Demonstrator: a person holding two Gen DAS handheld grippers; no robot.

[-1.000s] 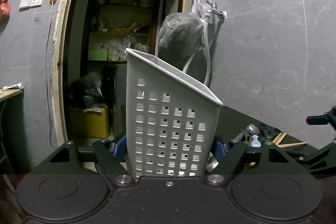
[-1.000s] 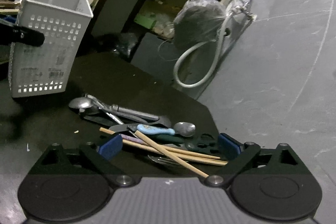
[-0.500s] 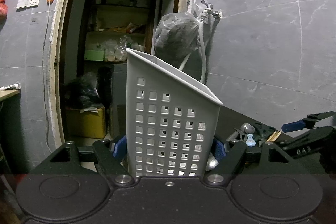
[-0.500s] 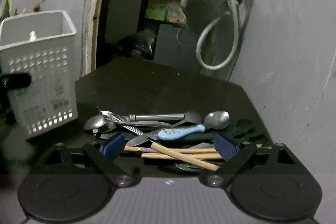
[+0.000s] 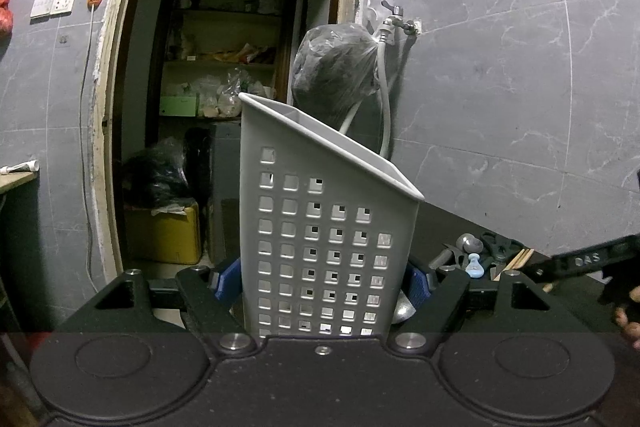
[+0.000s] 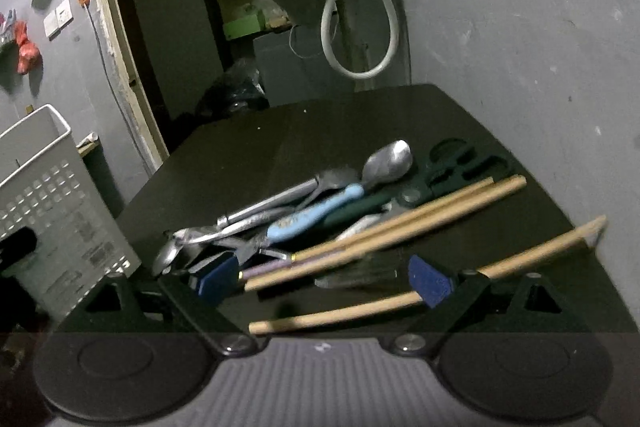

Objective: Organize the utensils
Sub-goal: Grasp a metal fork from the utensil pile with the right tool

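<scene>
Left gripper (image 5: 323,281) is clamped on the white perforated basket (image 5: 320,227), its blue pads pressed against the two lower side walls; the basket stands tilted between them, its open mouth slanting toward the far wall. In the right wrist view the same basket (image 6: 52,211) sits at the left edge of the dark table (image 6: 360,123).

Right gripper (image 6: 320,283) has its jaws spread apart, nothing pressed between the pads, and it hangs low over the near part of the table, above the utensil pile (image 6: 304,219). That pile lies in the middle of the table toward its near edge: a metal spoon (image 6: 388,159) with the bowl pointing to the far side, a spoon with a pale blue handle (image 6: 316,213) across the heap, dark-handled scissors (image 6: 460,163) toward the right edge, and a pair of wooden chopsticks (image 6: 400,227) running diagonally. One more chopstick (image 6: 420,297) lies nearest the gripper, passing under its right finger. The picture here is blurred.
</scene>
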